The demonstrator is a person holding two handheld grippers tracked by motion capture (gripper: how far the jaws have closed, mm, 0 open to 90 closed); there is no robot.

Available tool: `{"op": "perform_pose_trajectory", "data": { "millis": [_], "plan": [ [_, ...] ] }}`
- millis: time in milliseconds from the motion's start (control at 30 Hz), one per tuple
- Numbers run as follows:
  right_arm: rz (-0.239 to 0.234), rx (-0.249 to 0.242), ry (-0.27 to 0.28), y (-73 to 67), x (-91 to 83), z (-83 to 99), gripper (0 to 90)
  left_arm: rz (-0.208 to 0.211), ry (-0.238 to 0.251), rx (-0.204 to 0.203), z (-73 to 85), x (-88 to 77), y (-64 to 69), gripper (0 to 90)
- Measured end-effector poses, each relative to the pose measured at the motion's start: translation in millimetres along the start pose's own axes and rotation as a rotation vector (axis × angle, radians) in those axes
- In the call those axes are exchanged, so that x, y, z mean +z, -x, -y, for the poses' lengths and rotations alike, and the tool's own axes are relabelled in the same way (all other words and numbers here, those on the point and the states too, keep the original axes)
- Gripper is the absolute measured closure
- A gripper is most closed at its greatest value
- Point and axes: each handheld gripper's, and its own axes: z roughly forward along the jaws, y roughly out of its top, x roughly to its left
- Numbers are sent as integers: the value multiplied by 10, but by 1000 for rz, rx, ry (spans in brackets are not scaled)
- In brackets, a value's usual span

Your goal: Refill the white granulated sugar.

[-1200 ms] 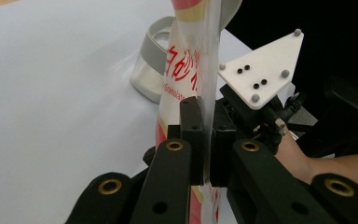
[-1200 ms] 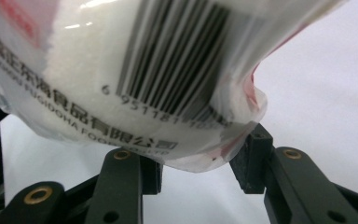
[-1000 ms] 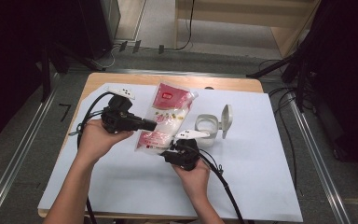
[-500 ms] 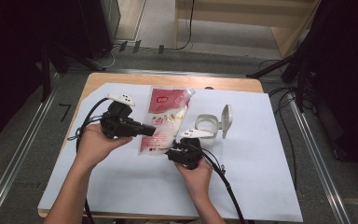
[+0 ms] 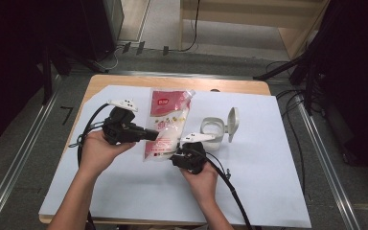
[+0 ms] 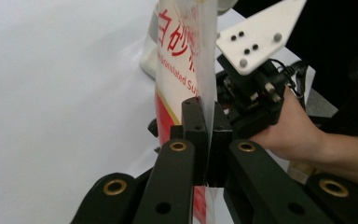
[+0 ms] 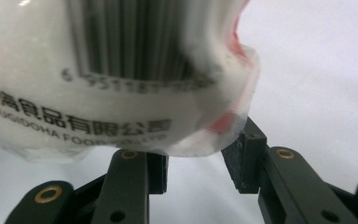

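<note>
the soft, saggy red-and-white plastic bag of sugar (image 5: 165,125) lies on the white surface (image 5: 268,167), left tongs (image 6: 204,122) clamped on its thin edge seam, right tongs (image 7: 200,161) closing loosely around its bulging bottom corner.

The sugar bag (image 5: 165,125) in the middle of the high view is clear with white grains inside, a red top and bottom band, red lettering and a black barcode. Both grippers, left (image 5: 146,134) and right (image 5: 181,154), are black with white plates on top. The container (image 5: 216,127) at centre right is white. The sheet (image 5: 124,191) over the table is pale blue-white, and the table edge (image 5: 96,81) at upper left is light wood.
</note>
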Motion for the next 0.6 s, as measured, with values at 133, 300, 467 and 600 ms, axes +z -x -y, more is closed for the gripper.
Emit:
{"op": "perform_pose_trajectory", "data": {
  "millis": [133,300,467,600],
  "plan": [
    [-4,-22,3,-14,-2,-9,642,-15,19,-10,9,-47,-9,900],
    [-14,-33,3,-21,-21,-38,639,-24,37,-25,12,-92,-43,900],
    [-13,-39,-8,12,-69,-54,638,-76,41,-41,28,-131,-77,900],
    [-40,-50,3,33,-137,-76,639,-98,56,-57,68,-171,-146,900]
  ]
}}
